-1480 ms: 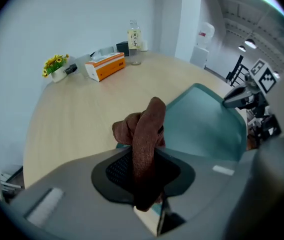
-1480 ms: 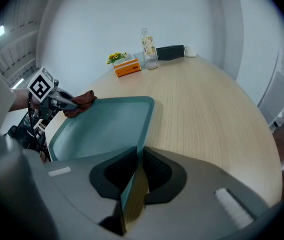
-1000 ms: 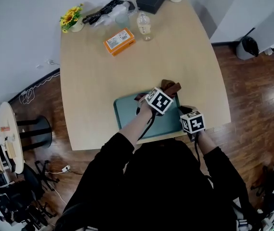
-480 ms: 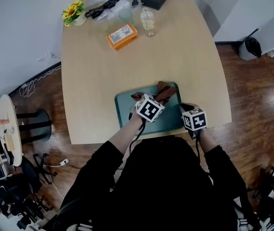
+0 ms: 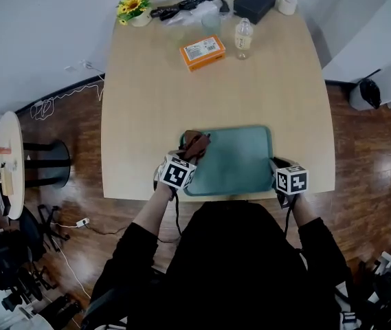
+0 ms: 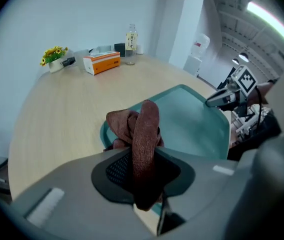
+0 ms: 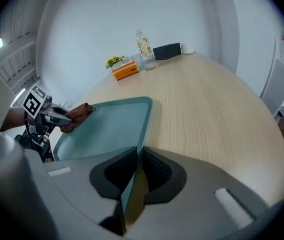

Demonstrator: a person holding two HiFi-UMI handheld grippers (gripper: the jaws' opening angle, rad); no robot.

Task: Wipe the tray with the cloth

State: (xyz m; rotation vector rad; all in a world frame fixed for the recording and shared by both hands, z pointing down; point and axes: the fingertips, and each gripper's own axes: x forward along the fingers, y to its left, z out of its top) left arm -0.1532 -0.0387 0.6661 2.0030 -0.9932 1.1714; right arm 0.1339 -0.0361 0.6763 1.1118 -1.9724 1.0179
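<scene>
Pale wooden worktop (image 5: 147, 108) in a white-walled room, dark wood floor (image 5: 360, 150) all round. At the near edge of it, one teal tray (image 5: 240, 160), flat, long axis running left to right along that edge. One brown cloth (image 5: 195, 144), bunched, at the tray's left end, touching the rim there and lying partly over the far-left corner.

Clamped on this cloth, the left tool (image 6: 144, 176), jaws nearly together with a fold of fabric between the pads, pointing steeply down. Clamped on the tray's right rim, the right tool (image 7: 133, 181), the thin teal edge pinched between its jaws, apparently to hold the tray steady.

Decisive for the coming move: almost the whole bare tray floor lying to the right of the cloth, between the two tools. So, probably, a stroke along the long axis, from the left end toward the right tool, done by the left hand, the only one at the cloth. Progress hard to judge; no visible dirt.

Count: two tools, one tray, one cloth. At the far end, well apart from the tray: one flower pot (image 5: 135, 5), one orange box (image 5: 202, 52), one bottle (image 5: 244, 38), one glass (image 5: 211, 23), one black box (image 5: 255, 3), one tape roll (image 5: 287, 4), one bundle of black cable (image 5: 181, 7).
</scene>
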